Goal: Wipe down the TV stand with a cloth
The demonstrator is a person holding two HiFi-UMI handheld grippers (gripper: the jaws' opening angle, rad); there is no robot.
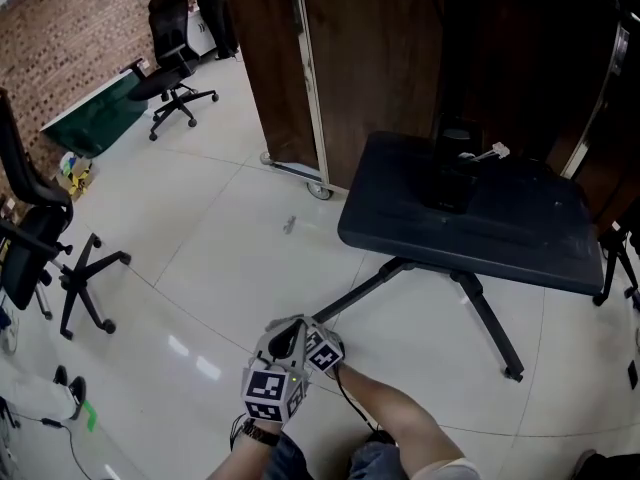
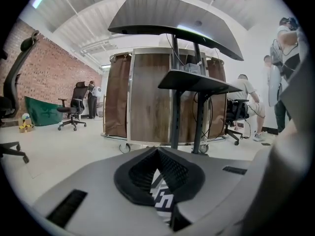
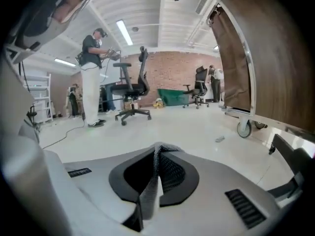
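Jaws of my left gripper (image 2: 158,176) are pressed together on nothing, and those of my right gripper (image 3: 156,171) likewise, ribbed pads meeting. Both grippers hang low, side by side, their cubes (image 1: 270,393) showing black-and-white square markers. At two o'clock, well apart, the dark TV stand (image 1: 400,213) sits on the white floor (image 1: 220,258), before a wooden partition (image 1: 370,58).
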